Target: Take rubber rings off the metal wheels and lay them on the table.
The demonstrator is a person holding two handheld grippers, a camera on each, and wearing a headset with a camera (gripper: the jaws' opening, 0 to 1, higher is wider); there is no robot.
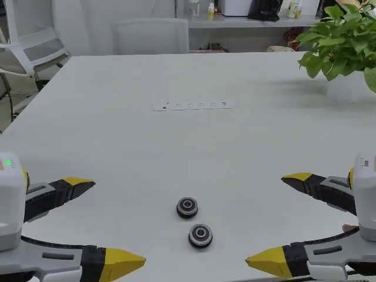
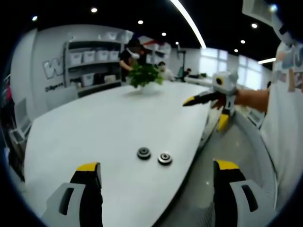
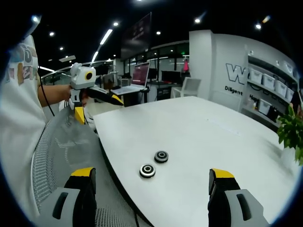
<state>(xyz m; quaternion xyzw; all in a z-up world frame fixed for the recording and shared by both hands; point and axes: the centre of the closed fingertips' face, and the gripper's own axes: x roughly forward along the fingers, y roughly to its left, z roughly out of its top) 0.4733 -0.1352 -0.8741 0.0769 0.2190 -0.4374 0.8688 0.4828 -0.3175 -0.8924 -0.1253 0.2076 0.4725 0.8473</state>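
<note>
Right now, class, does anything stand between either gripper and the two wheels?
Nothing visible does. Bare table lies between the open left gripper, the open right gripper and the far wheel and near wheel.

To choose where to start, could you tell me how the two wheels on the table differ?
The far wheel lies deeper on the table; the near wheel sits closer to the person's edge. The far wheel is slightly left of the near wheel in the head view. Both lie flat, apart, black rings still on.
</note>
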